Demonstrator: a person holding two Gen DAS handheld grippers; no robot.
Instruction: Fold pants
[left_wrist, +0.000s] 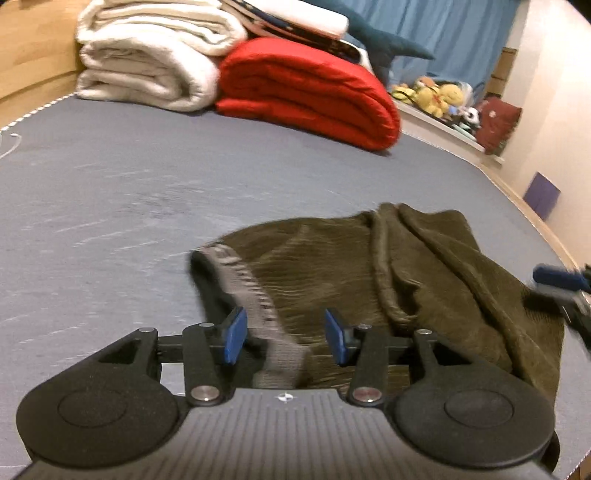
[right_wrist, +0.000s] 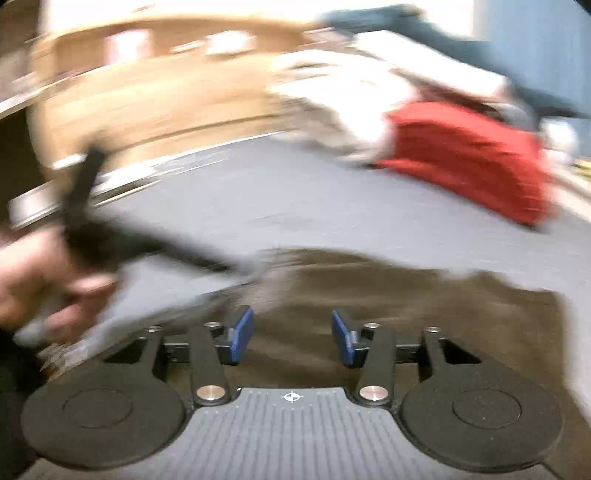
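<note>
Left wrist view: ribbed olive corduroy pants (left_wrist: 369, 273) bunched on bed; both grippers (left_wrist: 285, 336) (right_wrist: 291, 336) apart, empty.

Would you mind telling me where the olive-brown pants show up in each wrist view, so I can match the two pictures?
Left wrist view: the pants lie crumpled on the bed, lower centre to right, just beyond the open left gripper.
Right wrist view: blurred, they fill the lower centre and right, beyond the open right gripper.
Shared landmark: the folded red blanket, upper right in both.
</note>
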